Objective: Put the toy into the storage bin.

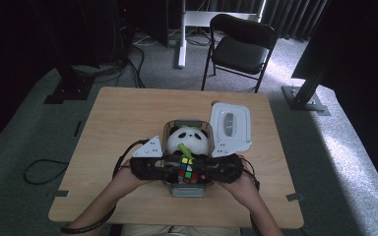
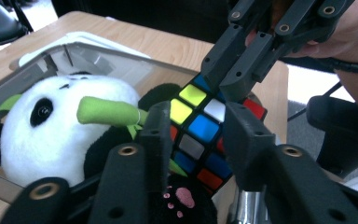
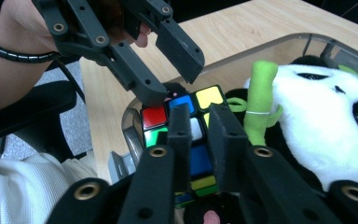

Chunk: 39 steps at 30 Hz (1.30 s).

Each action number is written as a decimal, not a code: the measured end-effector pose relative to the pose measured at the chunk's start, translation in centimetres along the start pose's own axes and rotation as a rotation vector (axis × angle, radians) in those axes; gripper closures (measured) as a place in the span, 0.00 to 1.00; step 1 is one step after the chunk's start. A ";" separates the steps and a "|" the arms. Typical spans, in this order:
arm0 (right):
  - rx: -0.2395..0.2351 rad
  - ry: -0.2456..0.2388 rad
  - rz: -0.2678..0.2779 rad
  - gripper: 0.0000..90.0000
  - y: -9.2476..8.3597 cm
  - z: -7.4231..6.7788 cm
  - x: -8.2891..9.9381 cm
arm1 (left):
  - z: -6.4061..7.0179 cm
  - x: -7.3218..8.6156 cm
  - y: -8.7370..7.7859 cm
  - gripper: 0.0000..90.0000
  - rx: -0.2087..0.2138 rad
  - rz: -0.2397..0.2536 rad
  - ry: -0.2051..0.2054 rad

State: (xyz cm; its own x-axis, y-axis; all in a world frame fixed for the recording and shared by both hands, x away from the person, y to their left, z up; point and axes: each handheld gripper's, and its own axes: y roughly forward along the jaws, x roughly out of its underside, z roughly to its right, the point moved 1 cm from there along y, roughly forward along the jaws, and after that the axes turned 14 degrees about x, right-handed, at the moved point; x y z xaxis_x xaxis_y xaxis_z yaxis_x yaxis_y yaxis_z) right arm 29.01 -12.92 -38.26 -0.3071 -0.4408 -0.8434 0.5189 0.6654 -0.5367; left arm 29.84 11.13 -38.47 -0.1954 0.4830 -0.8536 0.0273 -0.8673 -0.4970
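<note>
The puzzle cube (image 2: 199,136) sits at the near end of a clear container (image 1: 187,189) on the desk (image 1: 123,118), wedged against a plush panda (image 1: 189,141) that holds a green bamboo stalk (image 2: 106,112). Both grippers meet over the cube from opposite sides. The left gripper (image 2: 196,140) has its fingers (image 2: 157,135) only partly open, one on each side of the cube, so that the cube's coloured face lies right between them; whether the pads already press on it cannot be told. The right gripper (image 3: 199,137) has its fingers (image 3: 227,140) drawn close together with a narrow gap, and the cube lies just beyond and beneath their tips, with a blue tile visible through the gap; contact there is also unclear. The panda's white head lies beside the fingers, away from the cube. A white lid (image 1: 231,125) rests on the desk beyond the container.
</note>
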 end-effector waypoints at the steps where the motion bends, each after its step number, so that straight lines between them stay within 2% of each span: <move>1: 0.004 -0.003 -0.001 0.90 0.1 0.0 0.0 | 0.0 0.0 0.1 0.73 0.001 -0.001 -0.006; 7: 0.007 0.012 -0.005 0.94 0.4 0.1 0.2 | -0.2 0.0 0.4 0.80 0.016 -0.014 -0.017; 10: 0.025 0.008 -0.030 0.97 0.8 0.1 0.3 | -0.2 0.2 0.9 0.85 0.005 -0.049 -0.011; 15: 0.000 0.039 -0.039 0.98 1.3 0.5 0.7 | -0.6 0.4 0.9 0.85 0.018 -0.058 -0.018; 25: 0.009 0.031 -0.063 1.00 2.0 0.6 0.4 | -1.3 0.7 1.2 0.90 0.020 -0.088 -0.042; 26: 0.035 0.007 -0.085 1.00 2.3 0.4 0.3 | -1.4 0.7 1.3 0.90 0.021 -0.092 -0.041; 27: 0.036 0.005 -0.097 1.00 2.4 0.5 0.3 | -1.5 0.8 1.4 0.90 0.025 -0.096 -0.044; 30: 0.035 0.014 -0.132 1.00 2.7 0.6 0.4 | -1.8 0.9 1.7 0.90 0.030 -0.116 -0.050; 32: 0.033 0.038 -0.152 1.00 3.0 0.8 0.4 | -1.9 1.0 1.8 0.94 0.031 -0.131 -0.049; 33: 0.035 0.042 -0.161 1.00 3.2 0.7 0.4 | -1.8 1.1 2.0 1.00 -0.038 -0.178 -0.041; 34: 0.012 0.045 -0.156 1.00 3.3 0.8 0.4 | -2.0 1.8 3.2 1.00 -0.193 -0.350 0.024; 35: 0.004 0.045 -0.159 1.00 3.4 0.7 0.3 | -2.4 2.6 3.9 1.00 -0.168 -0.346 0.026; 36: 0.010 0.034 -0.164 1.00 3.5 0.5 0.2 | -3.1 2.6 3.3 1.00 -0.073 -0.234 -0.073; 37: 0.061 0.020 -0.166 1.00 3.5 0.1 0.0 | -3.2 2.7 2.9 1.00 -0.096 -0.215 -0.068; 38: 0.064 0.015 -0.171 1.00 3.5 -0.1 -0.1 | -3.2 2.7 2.6 1.00 -0.110 -0.195 -0.070; 39: 0.067 0.013 -0.174 1.00 3.5 -0.1 -0.2 | -3.2 2.8 2.5 1.00 -0.105 -0.177 -0.084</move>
State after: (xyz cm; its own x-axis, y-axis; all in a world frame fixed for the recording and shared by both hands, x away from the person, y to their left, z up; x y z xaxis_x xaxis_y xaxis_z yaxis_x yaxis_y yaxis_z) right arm 30.82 -10.46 -40.00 -0.4067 -0.5374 -0.7388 0.5089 0.5383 -0.6718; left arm 32.51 10.70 -42.57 -0.2873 0.6114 -0.7374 0.0861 -0.7502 -0.6556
